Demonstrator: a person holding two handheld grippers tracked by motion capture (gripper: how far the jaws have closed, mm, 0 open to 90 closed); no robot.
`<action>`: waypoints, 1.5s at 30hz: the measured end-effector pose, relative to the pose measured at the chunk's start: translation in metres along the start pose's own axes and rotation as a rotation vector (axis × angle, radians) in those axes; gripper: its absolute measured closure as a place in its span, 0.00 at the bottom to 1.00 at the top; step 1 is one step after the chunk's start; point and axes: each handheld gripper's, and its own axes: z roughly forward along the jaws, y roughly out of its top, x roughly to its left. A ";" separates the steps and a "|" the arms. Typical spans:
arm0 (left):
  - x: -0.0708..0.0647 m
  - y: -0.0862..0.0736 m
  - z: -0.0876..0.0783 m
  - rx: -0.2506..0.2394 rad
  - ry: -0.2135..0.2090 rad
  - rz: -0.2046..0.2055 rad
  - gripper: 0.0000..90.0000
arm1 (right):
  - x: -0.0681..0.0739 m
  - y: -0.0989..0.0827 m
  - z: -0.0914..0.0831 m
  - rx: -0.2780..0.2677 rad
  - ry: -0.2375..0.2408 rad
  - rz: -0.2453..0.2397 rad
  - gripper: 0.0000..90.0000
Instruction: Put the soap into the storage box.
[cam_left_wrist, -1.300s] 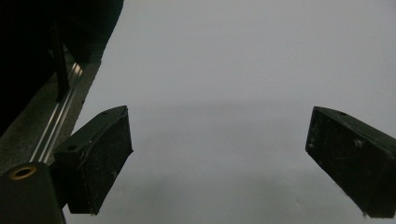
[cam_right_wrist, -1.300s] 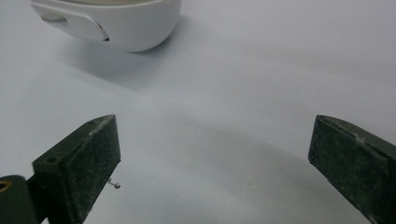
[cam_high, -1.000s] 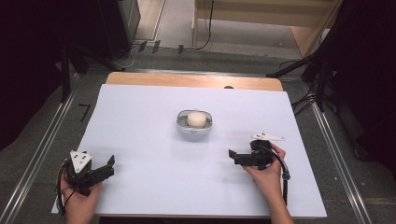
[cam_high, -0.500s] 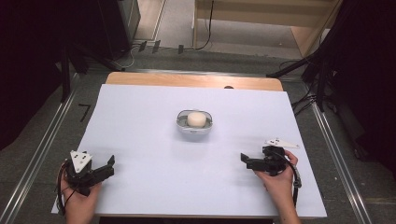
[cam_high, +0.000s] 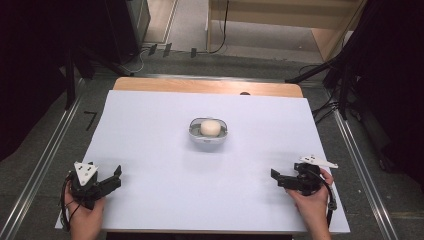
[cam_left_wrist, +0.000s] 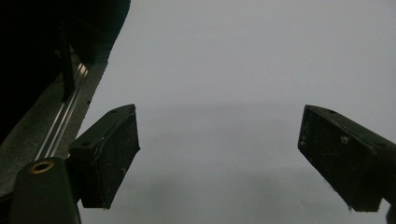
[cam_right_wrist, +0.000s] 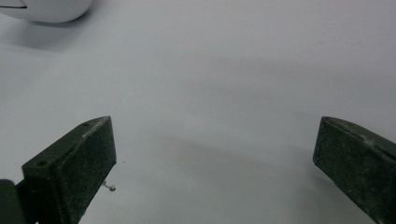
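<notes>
While both tongs, left (cam_high: 116, 176) and right (cam_high: 276, 177), gape empty, the small bowl holding a pale round bun (cam_high: 209, 131) lies ahead between them, slightly nearer the right.

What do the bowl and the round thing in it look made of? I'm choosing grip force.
The bowl looks like glossy white ceramic or hard plastic: smooth, with a bright rim. The round thing is pale cream and matte, possibly dough or a bun; too small to tell.

Left tool (cam_high: 116, 176) and right tool (cam_high: 276, 177) rest low, jaws spread wide.
</notes>
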 end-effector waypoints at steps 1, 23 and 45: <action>0.000 0.000 0.000 0.002 -0.001 0.002 0.15 | -0.002 -0.001 -0.002 -0.002 -0.008 0.000 0.00; -0.002 0.000 0.000 -0.003 0.004 0.013 0.15 | -0.046 -0.021 -0.046 -0.030 -0.088 0.048 0.00; -0.002 0.000 0.000 -0.003 0.004 0.013 0.15 | -0.086 -0.046 -0.083 -0.071 -0.152 0.123 0.06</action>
